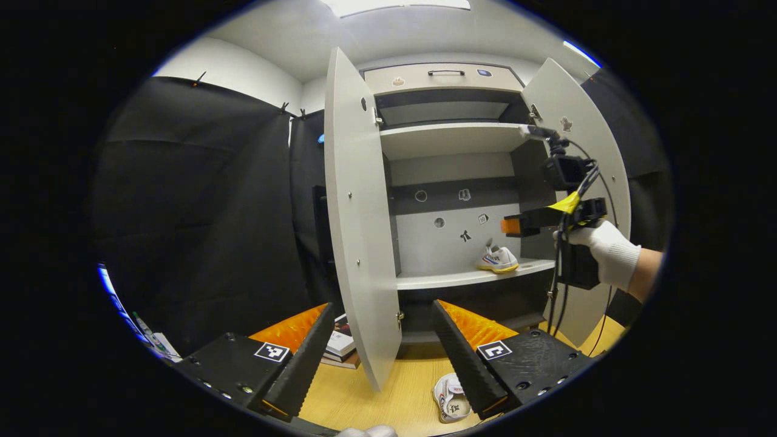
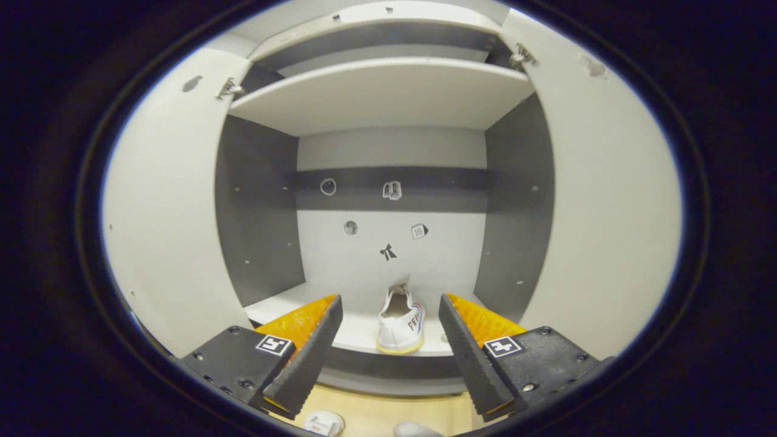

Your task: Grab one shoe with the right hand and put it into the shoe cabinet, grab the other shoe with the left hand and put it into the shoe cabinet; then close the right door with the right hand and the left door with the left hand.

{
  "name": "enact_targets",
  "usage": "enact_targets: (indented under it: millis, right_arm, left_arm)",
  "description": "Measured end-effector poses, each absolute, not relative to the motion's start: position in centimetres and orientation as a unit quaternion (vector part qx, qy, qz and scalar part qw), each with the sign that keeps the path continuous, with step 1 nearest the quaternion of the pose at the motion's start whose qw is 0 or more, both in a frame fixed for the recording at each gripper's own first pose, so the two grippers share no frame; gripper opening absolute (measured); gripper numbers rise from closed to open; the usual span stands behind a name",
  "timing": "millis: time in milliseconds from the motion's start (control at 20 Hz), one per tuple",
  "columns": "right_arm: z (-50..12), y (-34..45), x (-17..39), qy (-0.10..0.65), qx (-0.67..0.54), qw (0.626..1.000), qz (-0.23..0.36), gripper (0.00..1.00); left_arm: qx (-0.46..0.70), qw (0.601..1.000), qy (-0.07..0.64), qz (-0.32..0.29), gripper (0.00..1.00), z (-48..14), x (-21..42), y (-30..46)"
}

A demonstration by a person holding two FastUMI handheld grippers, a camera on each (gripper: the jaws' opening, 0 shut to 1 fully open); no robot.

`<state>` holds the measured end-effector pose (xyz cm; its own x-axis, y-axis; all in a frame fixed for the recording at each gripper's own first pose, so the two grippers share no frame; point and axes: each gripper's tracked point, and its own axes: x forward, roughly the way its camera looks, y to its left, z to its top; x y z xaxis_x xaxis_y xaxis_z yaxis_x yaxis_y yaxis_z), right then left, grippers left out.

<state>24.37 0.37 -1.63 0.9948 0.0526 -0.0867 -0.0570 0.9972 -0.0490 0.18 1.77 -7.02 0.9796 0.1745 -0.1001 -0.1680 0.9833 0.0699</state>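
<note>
A white shoe (image 2: pixel 400 325) stands on the lower shelf (image 2: pixel 285 309) of the open shoe cabinet, heel toward me; it also shows as the shoe (image 1: pixel 498 260) at the shelf's right end. My right gripper (image 2: pixel 388 358) is open just in front of the shelf, apart from that shoe; a gloved hand (image 1: pixel 610 252) holds this right gripper (image 1: pixel 510 226) up before the cabinet. The other white shoe (image 1: pixel 452 397) lies on the wooden floor below the cabinet, near my open left gripper (image 1: pixel 385 364), and as the shoe (image 2: pixel 325 422) at the bottom edge.
Both doors stand wide open: the left door (image 1: pixel 358 230) juts out between my left fingers, the right door (image 1: pixel 583 182) is behind the gloved hand. An upper shelf (image 1: pixel 449 139) and a drawer (image 1: pixel 443 76) sit above. Books (image 1: pixel 341 346) lie left of the cabinet's foot.
</note>
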Motion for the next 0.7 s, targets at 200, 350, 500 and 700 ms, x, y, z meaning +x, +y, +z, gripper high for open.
enact_targets:
  millis: [200, 350, 500, 700]
  right_arm:
    - [-0.9, 0.5, 16.1, 0.011, -0.034, 0.999, 0.032, 1.0]
    - [-1.5, -0.8, 11.3, 0.005, -0.026, 0.999, 0.02, 1.0]
    - [-2.8, -2.7, 7.3, 0.007, -0.029, 1.0, -0.007, 1.0]
    - [-5.0, -4.6, 3.3, 0.037, -0.029, 0.998, -0.036, 1.0]
  left_arm:
    - [0.031, 0.996, 0.055, 0.057, 0.96, -8.3, 0.1, 1.5]
    - [0.035, 0.997, 0.06, 0.036, 1.0, -9.7, -0.4, 1.1]
    - [0.037, 0.997, 0.069, 0.016, 0.96, -11.9, -0.7, 0.5]
    - [0.049, 0.992, 0.118, -0.016, 0.96, -18.7, -1.8, -1.2]
